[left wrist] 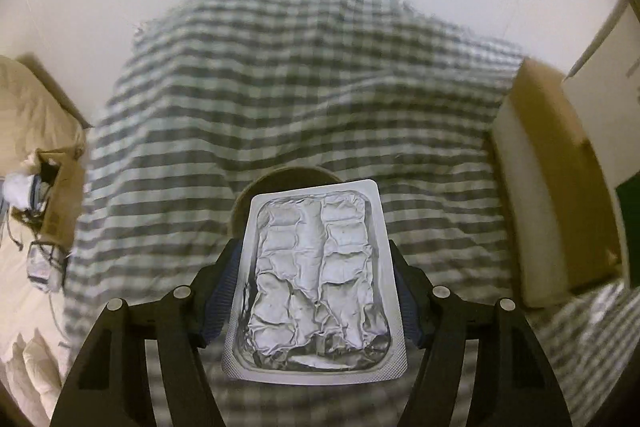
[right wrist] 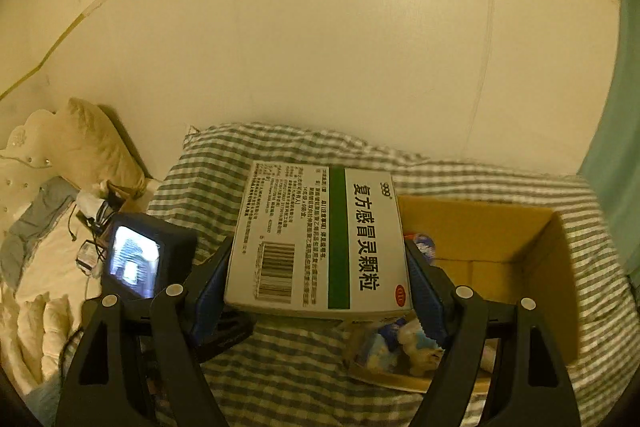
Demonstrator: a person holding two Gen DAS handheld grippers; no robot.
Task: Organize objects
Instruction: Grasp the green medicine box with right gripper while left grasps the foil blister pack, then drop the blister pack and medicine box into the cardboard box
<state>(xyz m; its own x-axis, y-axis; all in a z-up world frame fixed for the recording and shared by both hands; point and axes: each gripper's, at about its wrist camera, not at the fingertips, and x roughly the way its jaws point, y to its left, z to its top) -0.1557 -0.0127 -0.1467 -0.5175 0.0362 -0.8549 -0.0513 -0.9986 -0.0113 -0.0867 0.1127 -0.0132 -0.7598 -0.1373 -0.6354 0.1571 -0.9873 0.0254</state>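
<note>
Left claw (left wrist: 316, 291) clamps a foil blister pack (left wrist: 316, 283); right claw (right wrist: 320, 291) clamps a medicine box (right wrist: 320, 239), cardboard box (right wrist: 500, 255) just right.

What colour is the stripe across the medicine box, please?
Green, on the white medicine box; clearest in the right wrist view.

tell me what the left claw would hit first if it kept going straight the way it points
Probably the round brown thing just past the foil pill pack the left claw holds, then the checked blanket. Depth is hard to judge in this blurred view.
</note>
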